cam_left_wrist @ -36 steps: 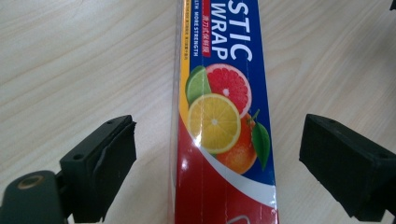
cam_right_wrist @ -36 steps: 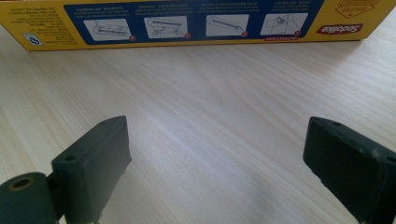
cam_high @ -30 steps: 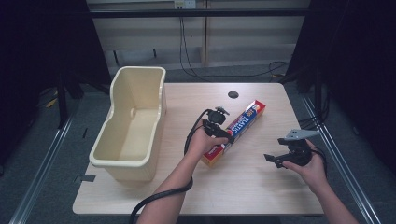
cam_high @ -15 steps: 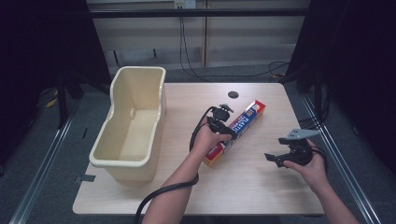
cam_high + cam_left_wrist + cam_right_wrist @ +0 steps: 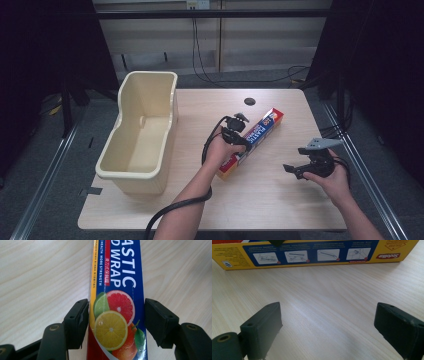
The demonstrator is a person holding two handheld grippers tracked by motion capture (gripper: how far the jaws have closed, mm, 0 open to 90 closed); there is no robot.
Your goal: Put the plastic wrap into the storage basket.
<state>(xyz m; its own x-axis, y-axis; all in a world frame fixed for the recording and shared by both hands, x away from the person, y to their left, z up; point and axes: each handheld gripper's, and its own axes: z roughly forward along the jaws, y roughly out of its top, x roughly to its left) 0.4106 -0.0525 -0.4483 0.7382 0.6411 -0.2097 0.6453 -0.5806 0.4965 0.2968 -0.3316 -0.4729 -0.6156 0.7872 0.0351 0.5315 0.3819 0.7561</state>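
Left tool (image 5: 116, 322) jaws just closed onto plastic wrap box (image 5: 117, 302); right tool (image 5: 327, 327) wide open.

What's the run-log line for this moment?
left gripper: just closed on plastic wrap box | right gripper: open, idle | bin: empty

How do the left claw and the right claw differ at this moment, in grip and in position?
The left claw has just been closing and its jaws now sit against both long sides of the plastic wrap box; the right claw stands wide open with only bare table between its jaws. The left is over the box, while the right is held apart from it, beside its long side. Both have black jaws.
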